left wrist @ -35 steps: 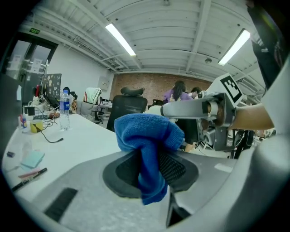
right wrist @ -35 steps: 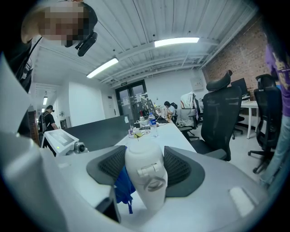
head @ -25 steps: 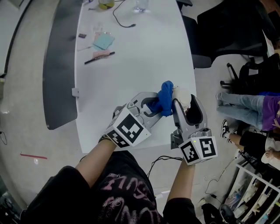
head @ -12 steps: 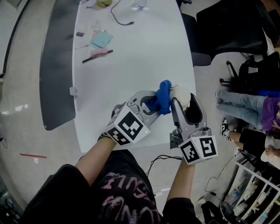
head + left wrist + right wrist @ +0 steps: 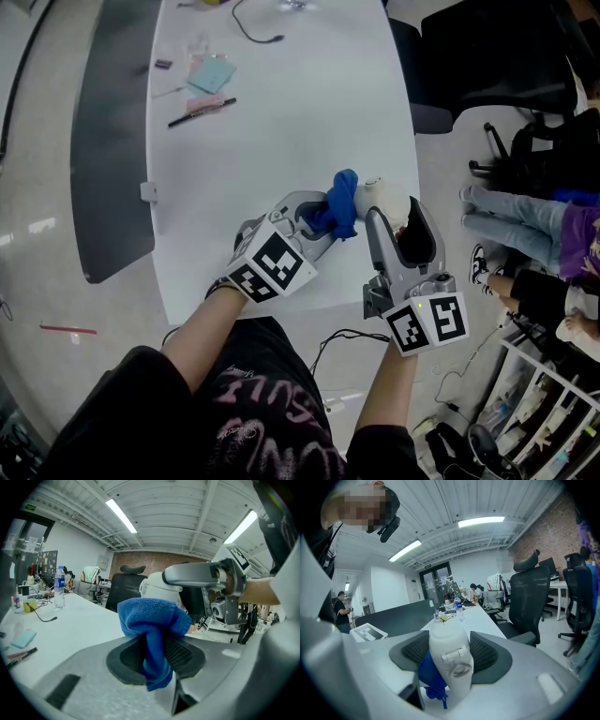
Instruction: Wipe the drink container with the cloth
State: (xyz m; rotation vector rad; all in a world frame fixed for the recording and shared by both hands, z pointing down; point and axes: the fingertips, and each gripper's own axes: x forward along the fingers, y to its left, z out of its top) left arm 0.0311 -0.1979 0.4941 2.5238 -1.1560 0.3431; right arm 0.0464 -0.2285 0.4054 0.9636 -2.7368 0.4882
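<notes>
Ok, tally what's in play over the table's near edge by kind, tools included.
Tools: 2, the left tool and the right tool
Cloths: 1, the blue cloth in the left tool
Drink containers: 1, the white drink container in the right tool
Total: 4

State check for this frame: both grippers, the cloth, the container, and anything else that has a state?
Left gripper: shut on cloth.
Right gripper: shut on container.
Cloth: bunched, against the container's side.
Container: clamped between the right jaws.
Water bottle: upright on the table.
Pen: lying flat.
</notes>
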